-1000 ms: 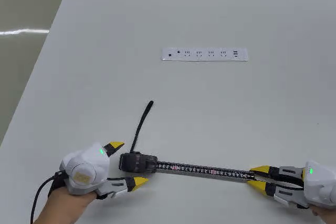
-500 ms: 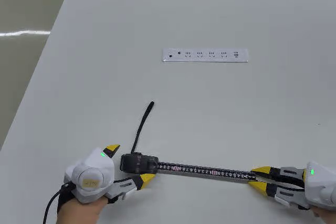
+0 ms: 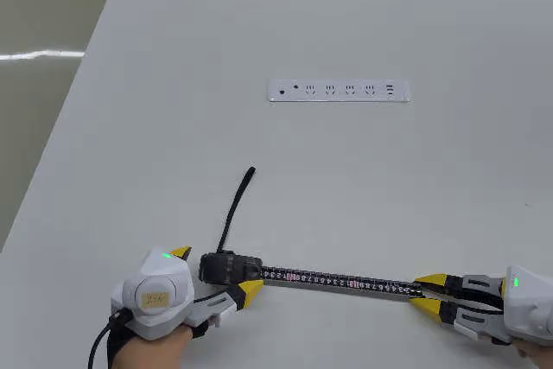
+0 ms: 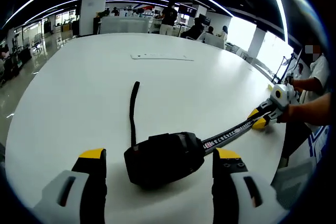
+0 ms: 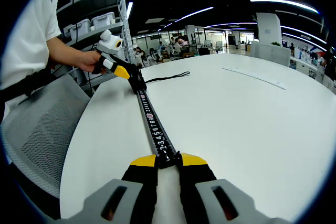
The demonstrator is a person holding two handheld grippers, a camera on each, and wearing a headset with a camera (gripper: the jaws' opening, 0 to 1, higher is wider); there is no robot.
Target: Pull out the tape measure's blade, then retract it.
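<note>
From above, in the head view, the tape measure lies on the white table near its front edge. Its black blade is drawn out flat to the right, and a black strap trails away from the case. Farther back sits a white power strip.

The left hand-held gripper has its jaws spread, one on either side of the case. The left gripper view makes clear there is a gap between case and jaw on both sides. The right hand-held gripper is pressed together on the blade's far end.

Up close in the right gripper view, the blade's white digits can be read climbing to 9, with red marks beyond. That view also takes in a grey mesh chair and a white sleeve.

A yellowish label sits on the left hand-held gripper's body, its writing too small to read.
</note>
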